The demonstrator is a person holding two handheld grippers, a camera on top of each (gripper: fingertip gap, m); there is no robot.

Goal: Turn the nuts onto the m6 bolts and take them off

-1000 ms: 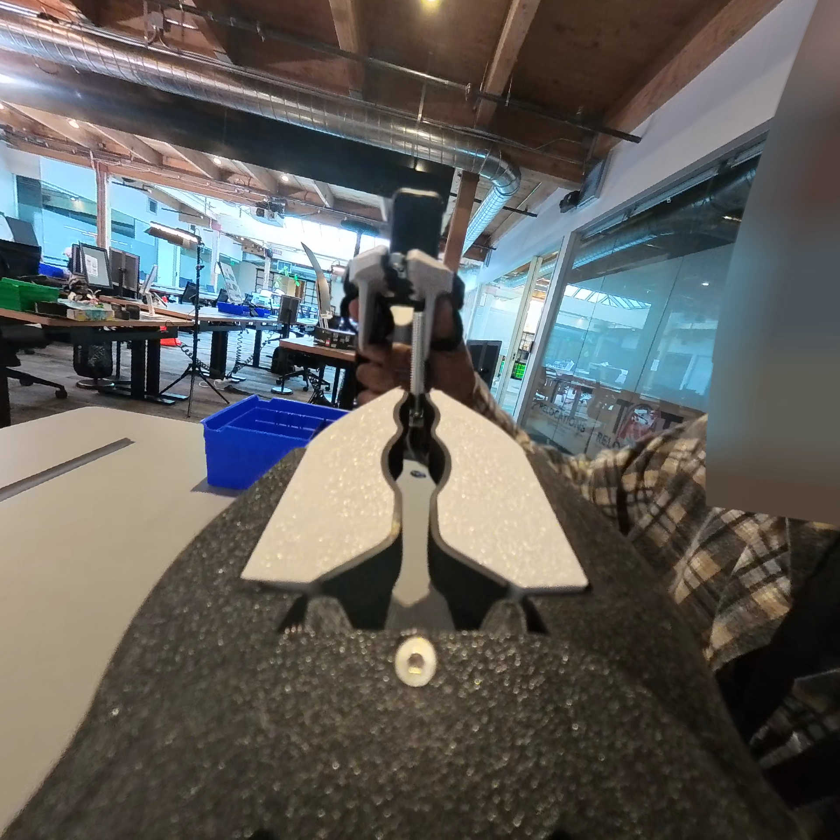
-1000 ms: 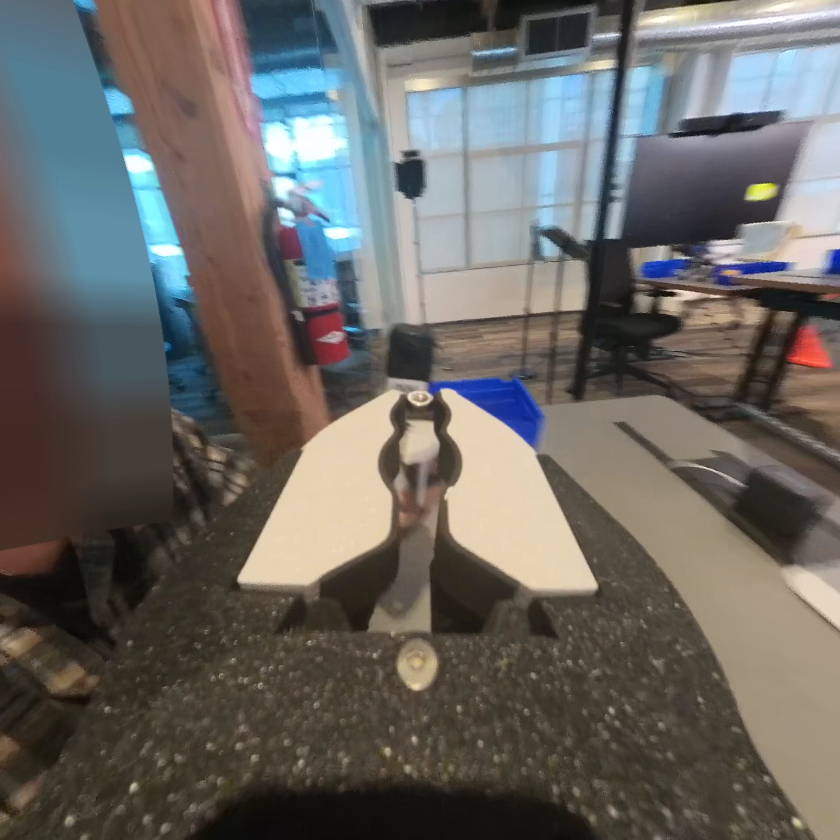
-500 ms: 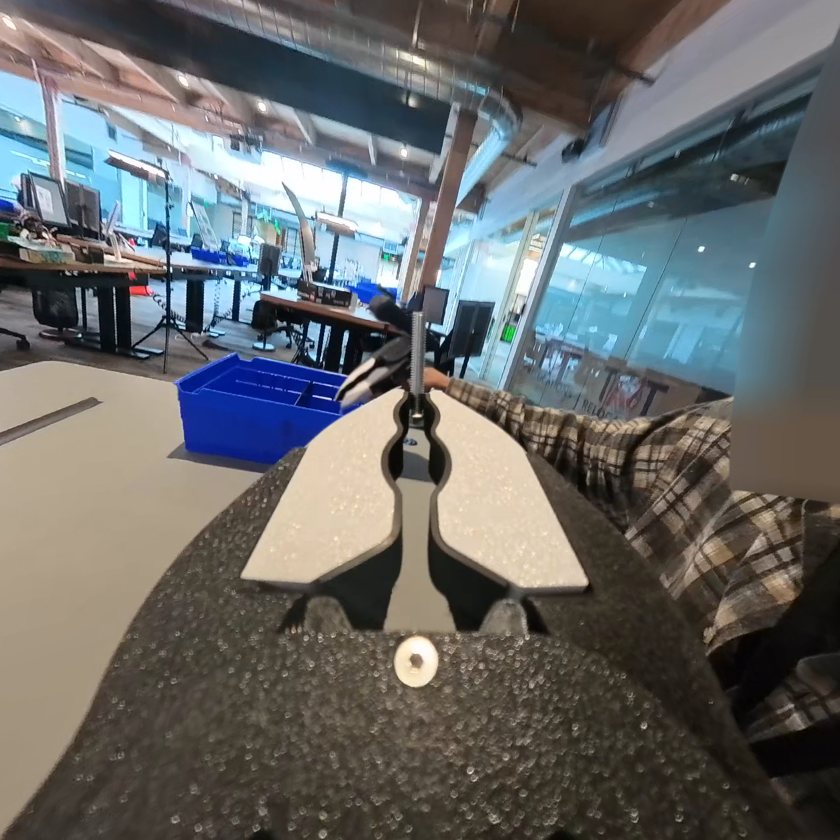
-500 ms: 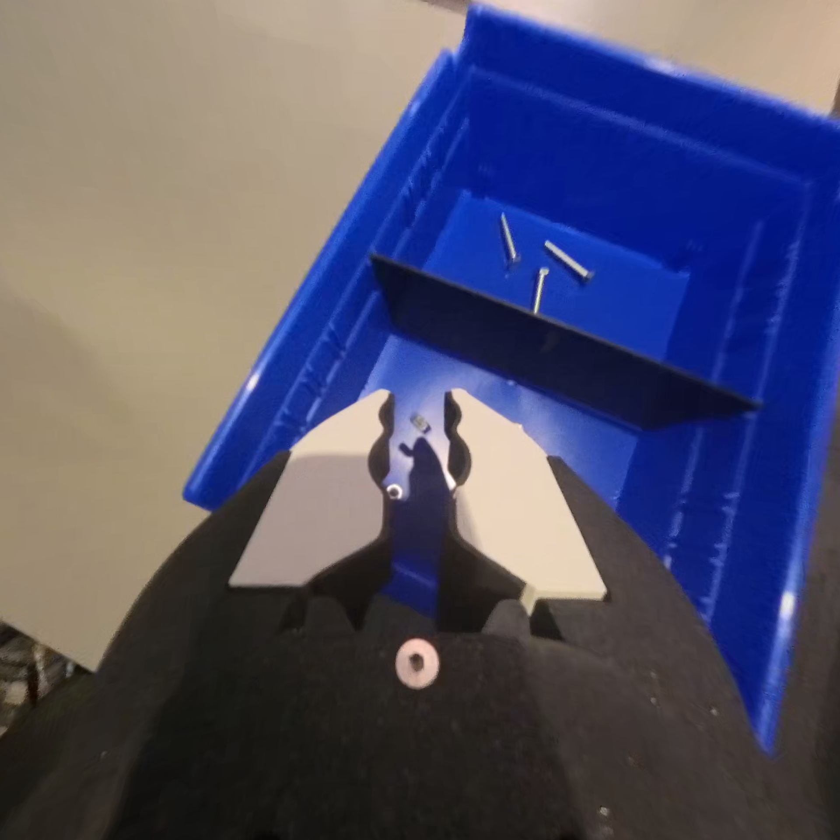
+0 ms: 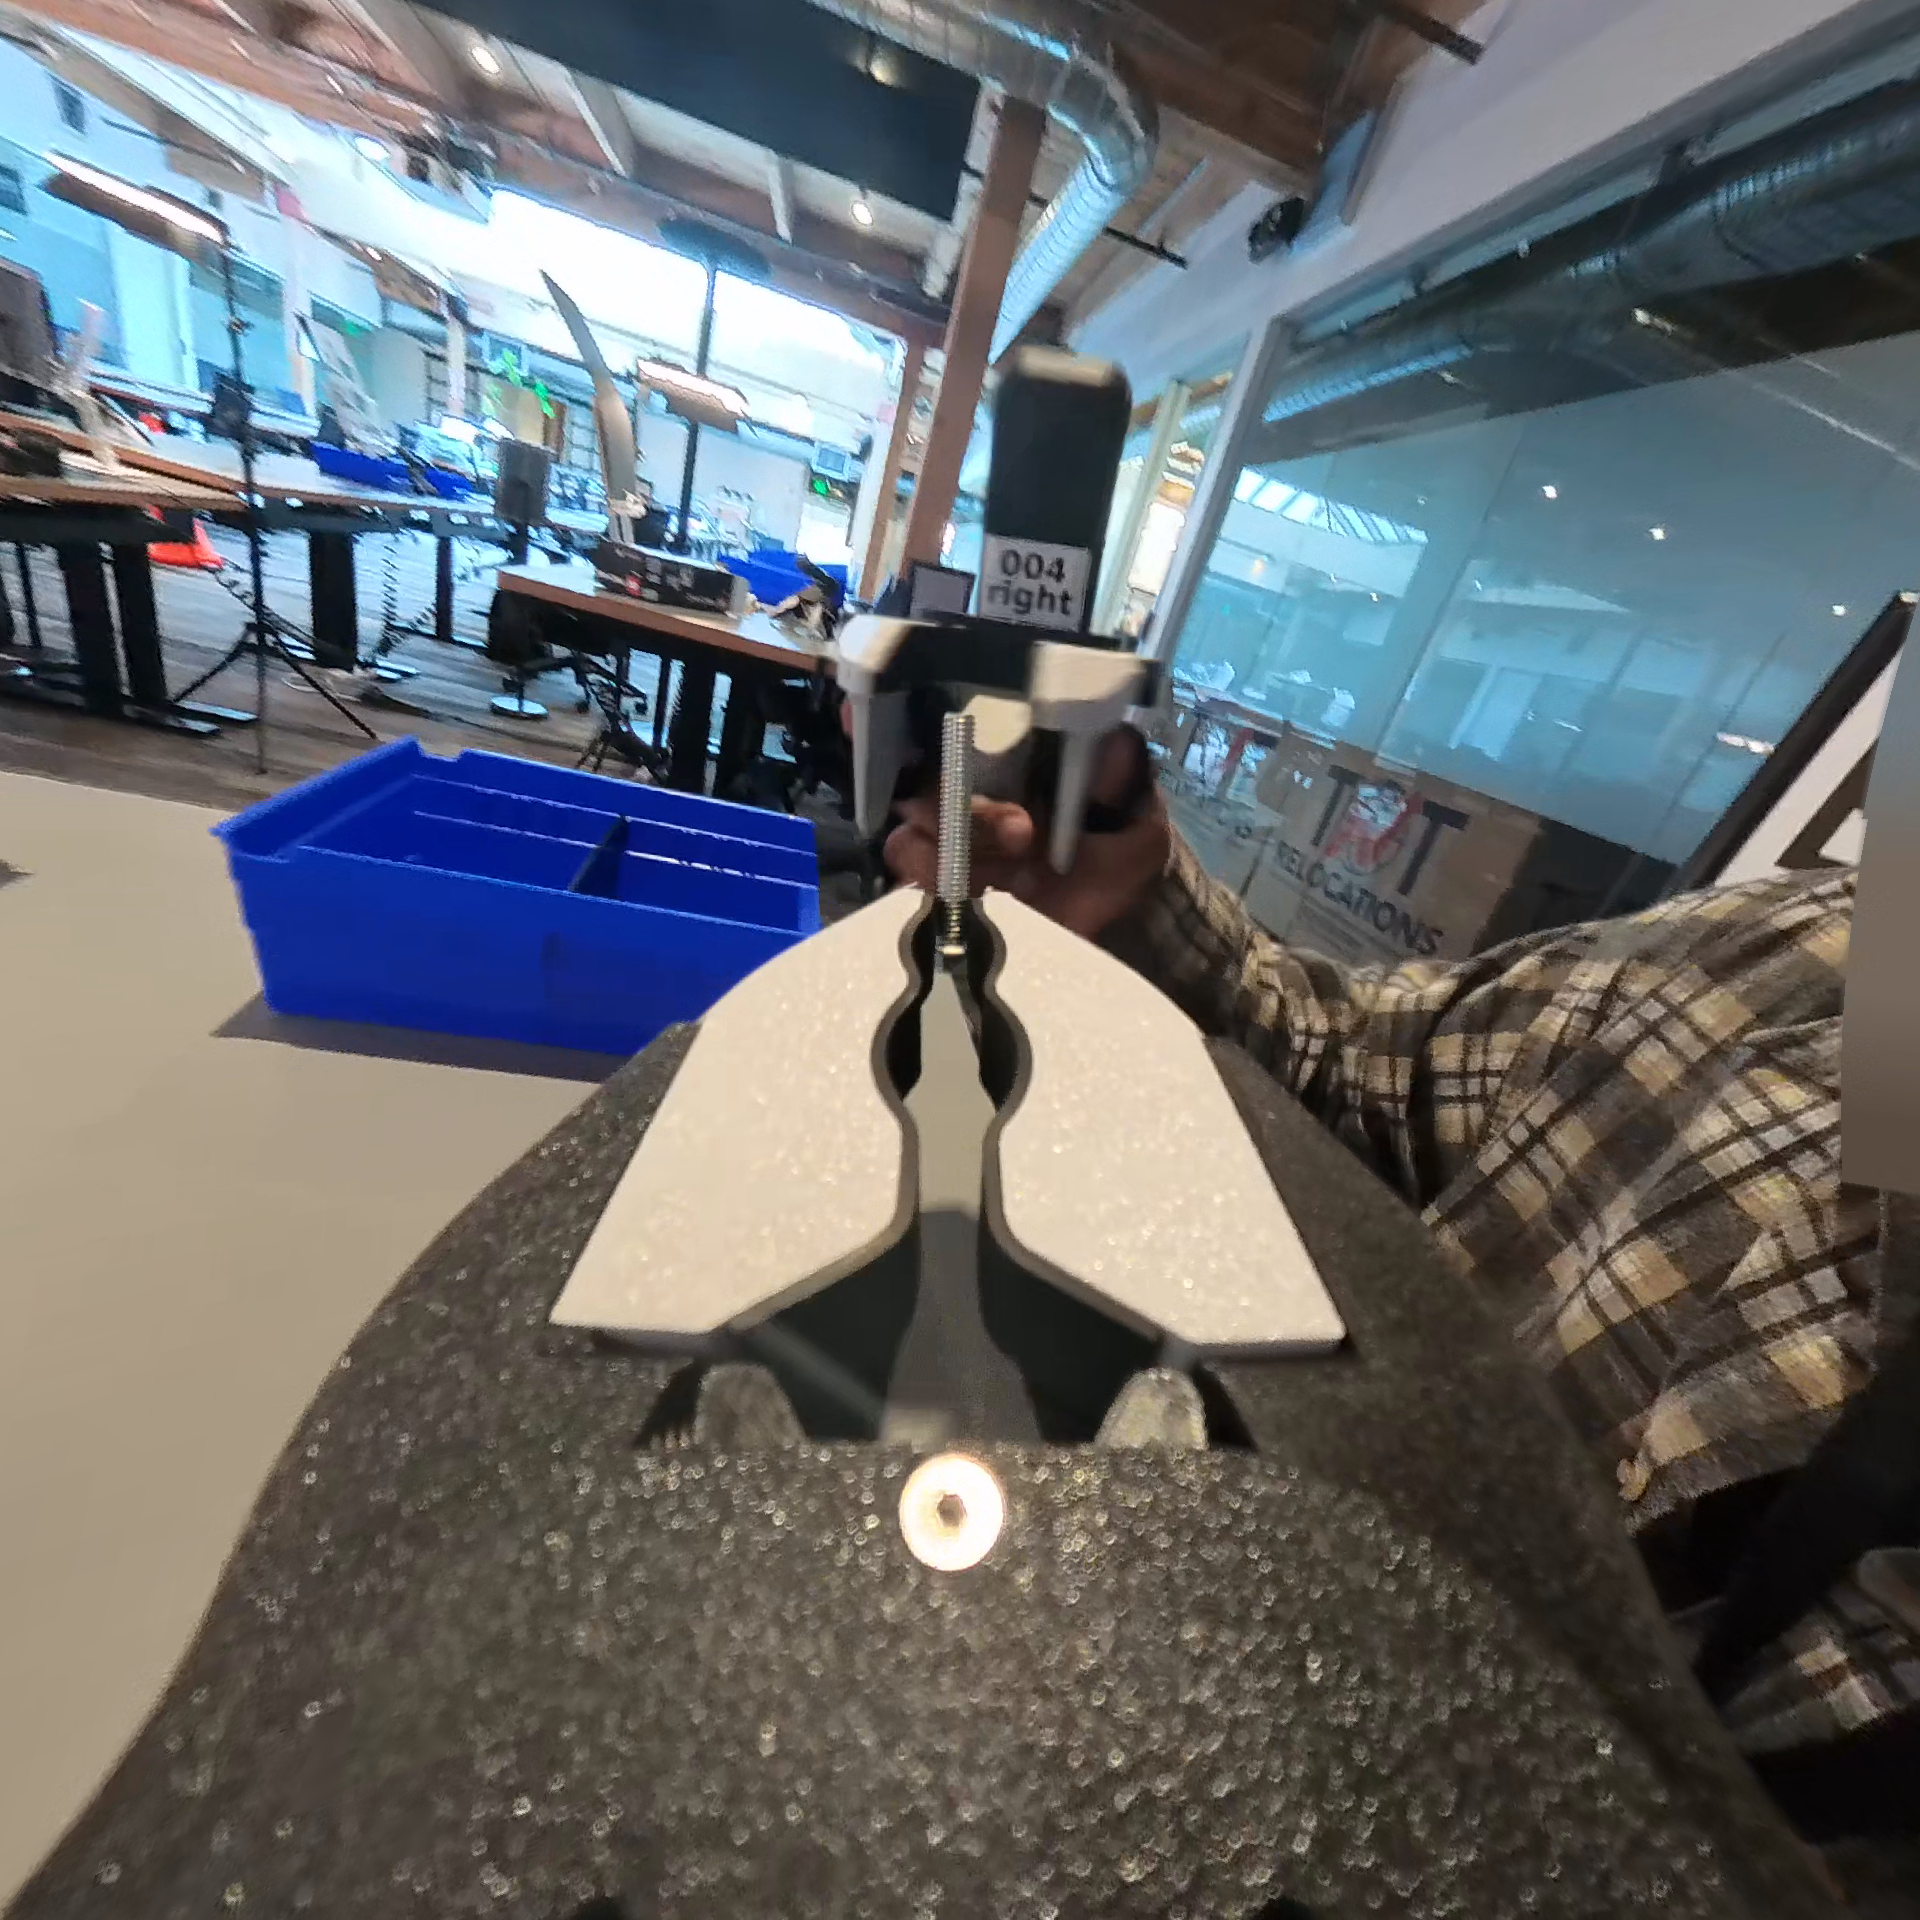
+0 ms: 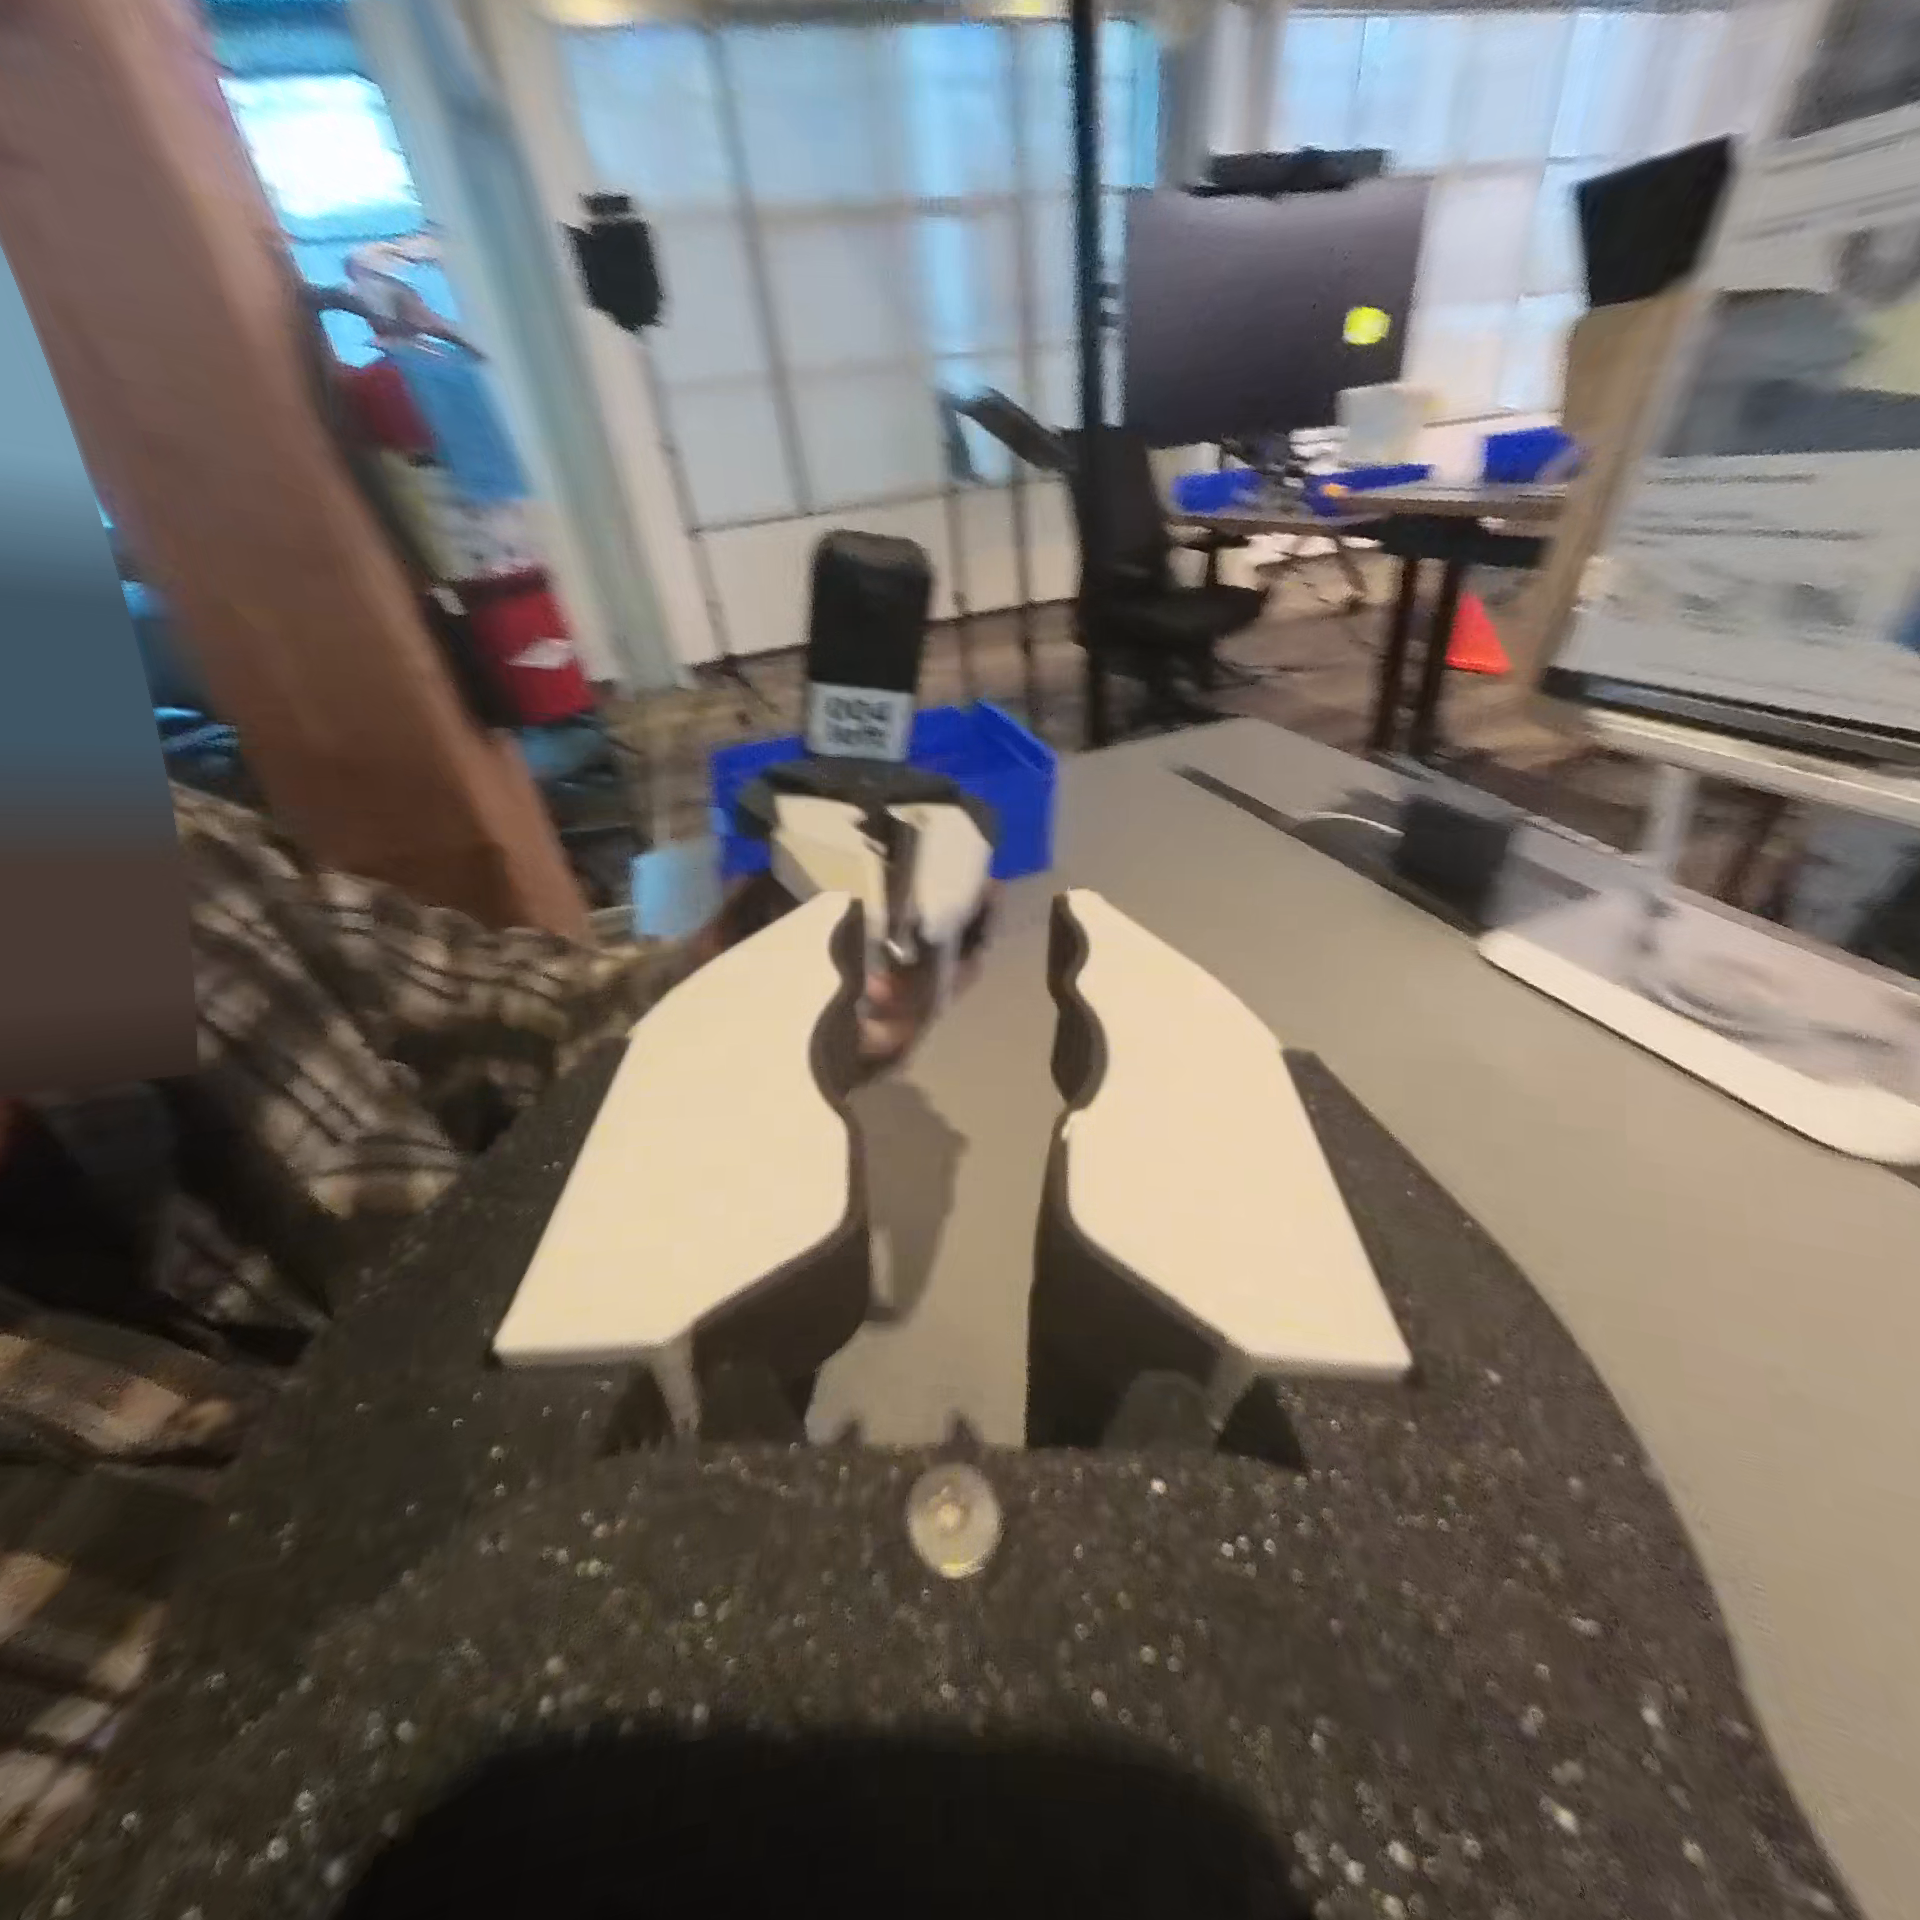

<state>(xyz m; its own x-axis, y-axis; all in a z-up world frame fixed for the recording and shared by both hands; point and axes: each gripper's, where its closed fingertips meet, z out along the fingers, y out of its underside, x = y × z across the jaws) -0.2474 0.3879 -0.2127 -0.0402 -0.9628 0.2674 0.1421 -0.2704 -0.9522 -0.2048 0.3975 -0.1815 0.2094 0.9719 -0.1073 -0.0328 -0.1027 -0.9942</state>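
Left gripper (image 5: 951,925) is clamped on a bolt (image 5: 953,810): I see both tips pinching its lower end, threaded shank sticking straight out ahead, no nut visible on it

Right gripper (image 6: 951,935) is released, fingers spread wide with only grey table (image 6: 1195,935) showing between them

Left wrist view only: right gripper (image 5: 971,821) head-on beyond the bolt tip, fingers pointing down and apart, bolt lined up between them, a hand (image 5: 1039,842) wrapped on the grip behind. Also the blue bin (image 5: 499,914) interior with its dividers; contents not readable from here

Right wrist view only: left gripper (image 6: 883,862) facing back at me, bolt (image 6: 899,904) poking toward my left fingertip (image 6: 831,925), not touching as far as the blur lets me judge. Bin (image 6: 1008,790) sits behind it near the table's far edge. White mat (image 6: 1662,997) along the table's right edge

Pose: both grippers held up over the table, nose to nose, plaid sleeve (image 5: 1507,1091) coming in from the right side of the left view
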